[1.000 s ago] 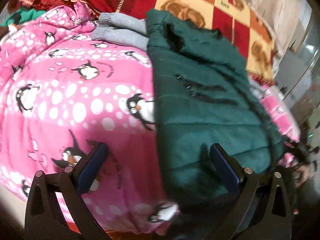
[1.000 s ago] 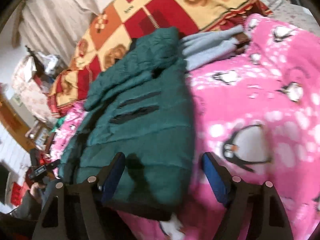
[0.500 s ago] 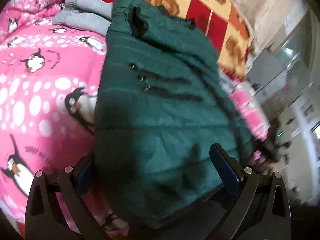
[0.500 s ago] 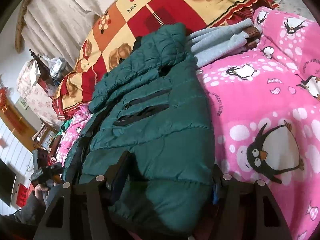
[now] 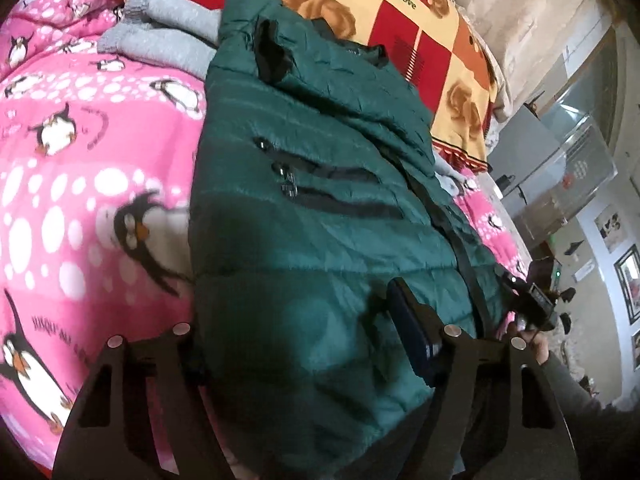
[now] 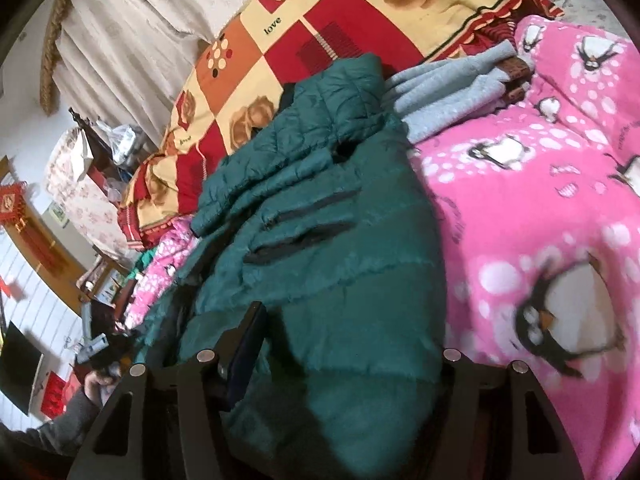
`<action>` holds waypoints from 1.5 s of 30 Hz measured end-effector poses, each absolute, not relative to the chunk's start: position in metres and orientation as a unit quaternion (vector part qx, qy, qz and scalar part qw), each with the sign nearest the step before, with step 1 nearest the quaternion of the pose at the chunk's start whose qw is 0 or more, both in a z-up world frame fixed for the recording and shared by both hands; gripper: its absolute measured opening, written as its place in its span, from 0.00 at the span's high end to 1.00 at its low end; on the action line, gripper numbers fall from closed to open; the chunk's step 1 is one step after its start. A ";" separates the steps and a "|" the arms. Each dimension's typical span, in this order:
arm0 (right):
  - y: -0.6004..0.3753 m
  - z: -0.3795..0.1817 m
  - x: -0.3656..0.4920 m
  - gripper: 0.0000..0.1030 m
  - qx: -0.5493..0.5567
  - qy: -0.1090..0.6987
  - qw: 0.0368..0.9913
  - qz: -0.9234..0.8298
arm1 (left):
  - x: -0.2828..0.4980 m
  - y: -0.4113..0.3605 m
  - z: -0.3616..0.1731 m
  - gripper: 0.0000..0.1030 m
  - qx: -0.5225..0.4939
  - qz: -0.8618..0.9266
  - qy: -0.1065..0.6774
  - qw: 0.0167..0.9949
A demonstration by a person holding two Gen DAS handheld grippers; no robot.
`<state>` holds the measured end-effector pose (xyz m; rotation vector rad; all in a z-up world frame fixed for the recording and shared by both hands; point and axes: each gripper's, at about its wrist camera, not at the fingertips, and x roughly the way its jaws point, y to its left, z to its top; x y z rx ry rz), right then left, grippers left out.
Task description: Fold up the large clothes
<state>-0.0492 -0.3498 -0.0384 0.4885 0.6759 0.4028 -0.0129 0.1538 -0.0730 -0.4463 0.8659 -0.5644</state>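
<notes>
A dark green quilted jacket [image 5: 320,208] lies folded lengthwise on a pink penguin blanket [image 5: 80,184]; it also shows in the right wrist view [image 6: 328,248]. My left gripper [image 5: 304,344] straddles the jacket's near hem, jaws narrowed around the thick fabric; its left finger is hidden behind the hem. My right gripper [image 6: 344,364] straddles the same hem, its right finger hidden under the fabric. Both look shut on the jacket.
A grey garment [image 5: 168,40] lies folded beyond the jacket, also in the right wrist view [image 6: 444,88]. A red and yellow checked blanket [image 6: 320,28] covers the bed's far end. Furniture and a glass case [image 5: 568,168] stand beside the bed.
Both grippers moved onto the jacket's near hem and their jaws narrowed around it. The left gripper shifted right from over the pink blanket to over the jacket.
</notes>
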 end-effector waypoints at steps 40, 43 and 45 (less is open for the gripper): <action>-0.325 0.022 -0.104 0.83 0.267 0.285 0.892 0.226 | -0.048 0.175 -0.013 0.84 -0.194 -0.200 0.398 0.874; -0.324 0.033 -0.120 0.83 0.285 0.284 0.884 0.238 | -0.067 0.180 0.000 0.84 -0.189 -0.211 0.395 0.874; -0.325 0.038 -0.134 0.83 0.295 0.289 0.878 0.244 | -0.079 0.182 0.004 0.84 -0.186 -0.217 0.398 0.872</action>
